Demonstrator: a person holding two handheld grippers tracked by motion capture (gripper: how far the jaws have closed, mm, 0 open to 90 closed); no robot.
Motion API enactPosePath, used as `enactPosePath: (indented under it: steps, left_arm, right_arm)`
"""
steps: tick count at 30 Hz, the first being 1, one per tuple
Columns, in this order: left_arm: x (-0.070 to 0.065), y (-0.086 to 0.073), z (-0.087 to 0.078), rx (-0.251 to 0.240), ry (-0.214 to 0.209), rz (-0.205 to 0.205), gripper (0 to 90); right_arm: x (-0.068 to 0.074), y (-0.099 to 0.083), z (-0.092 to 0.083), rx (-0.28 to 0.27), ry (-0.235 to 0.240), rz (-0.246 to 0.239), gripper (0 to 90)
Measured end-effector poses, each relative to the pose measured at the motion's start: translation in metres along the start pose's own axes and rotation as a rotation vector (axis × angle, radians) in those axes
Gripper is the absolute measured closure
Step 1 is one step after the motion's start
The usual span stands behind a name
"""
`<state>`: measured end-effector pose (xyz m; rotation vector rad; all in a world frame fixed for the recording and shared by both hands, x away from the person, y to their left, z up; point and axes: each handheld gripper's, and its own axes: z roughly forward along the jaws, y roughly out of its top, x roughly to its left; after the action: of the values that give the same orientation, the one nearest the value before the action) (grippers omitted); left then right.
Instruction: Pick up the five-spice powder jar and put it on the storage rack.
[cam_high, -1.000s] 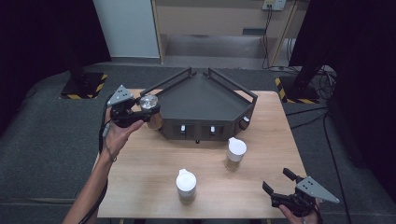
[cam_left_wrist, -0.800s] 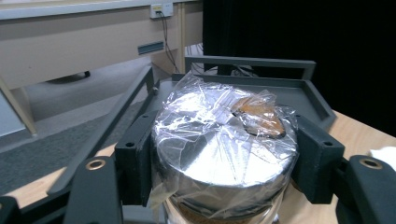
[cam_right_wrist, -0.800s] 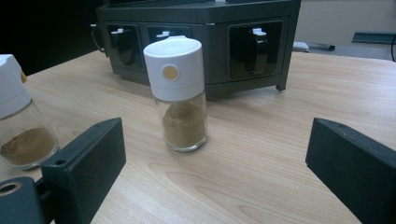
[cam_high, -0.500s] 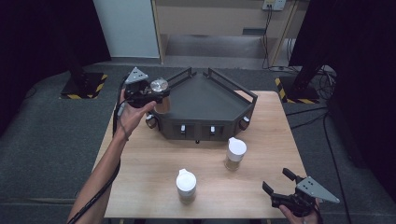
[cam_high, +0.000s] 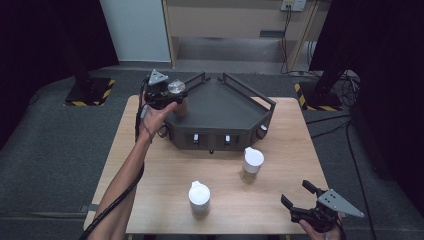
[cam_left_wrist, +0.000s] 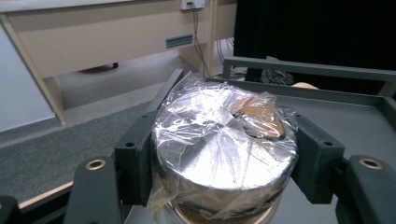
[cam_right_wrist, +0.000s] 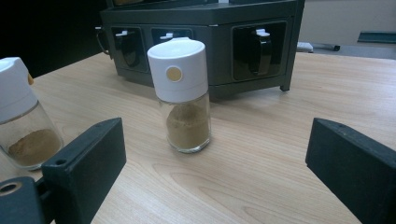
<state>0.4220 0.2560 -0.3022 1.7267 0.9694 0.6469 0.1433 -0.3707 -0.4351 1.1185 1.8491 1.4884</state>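
Held thing: squat silver-capped jar wrapped in clear film (cam_left_wrist: 224, 154), pinched at the cap by the left gripper (cam_high: 167, 95), upright, over the 10 o'clock corner of the dark grey railed rack (cam_high: 235, 107).
Coming move, as judged: straight down; rack floor lies at 6 o'clock beneath the jar.
Right gripper (cam_high: 305, 207): spread, unladen, at the wooden bench's (cam_high: 280, 180) 5 o'clock corner.
Nearer that gripper: white-capped glass spice shaker (cam_right_wrist: 182, 93), at its 12 o'clock.
Writing: none legible.

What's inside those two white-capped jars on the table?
Both jars hold tan powder, filling only the lower part in the right gripper view. The white caps hide whatever sits above.
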Motion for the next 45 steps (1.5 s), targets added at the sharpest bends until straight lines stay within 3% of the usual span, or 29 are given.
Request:
enactPosePath:
  steps: [15,21,25,26,27,33,39,45]
  left_arm:
    - [0.002,-0.011,0.013,0.031,0.025,-0.008,32.9]
    - [0.006,-0.016,0.014,0.018,0.02,-0.033,32.6]
    - [0.005,-0.016,0.014,0.013,0.02,-0.024,29.6]
    - [0.004,-0.015,0.014,0.01,0.022,-0.021,23.3]
    - [0.004,-0.016,0.013,0.001,0.018,-0.02,23.3]
    - [0.001,-0.011,0.004,-0.043,0.008,0.0,9.5]
    - [0.002,-0.006,-0.015,-0.101,-0.021,0.018,5.7]
    - [-0.001,-0.003,-0.031,-0.106,-0.049,0.05,3.8]
  right_arm:
    - [-0.001,0.0,0.0,-0.002,0.002,0.001,5.0]
    - [-0.001,0.0,0.0,-0.002,0.004,0.001,5.0]
    - [-0.001,0.0,0.0,-0.002,0.005,0.001,4.9]
    - [-0.001,0.0,0.0,-0.002,0.005,0.0,4.9]
    - [-0.001,0.0,0.0,-0.002,0.005,0.0,4.9]
    - [-0.001,0.0,0.0,-0.004,0.005,-0.002,4.8]
    - [0.0,0.0,0.0,-0.002,0.005,-0.007,4.6]
    - [0.001,0.0,0.0,-0.002,0.006,-0.01,4.5]
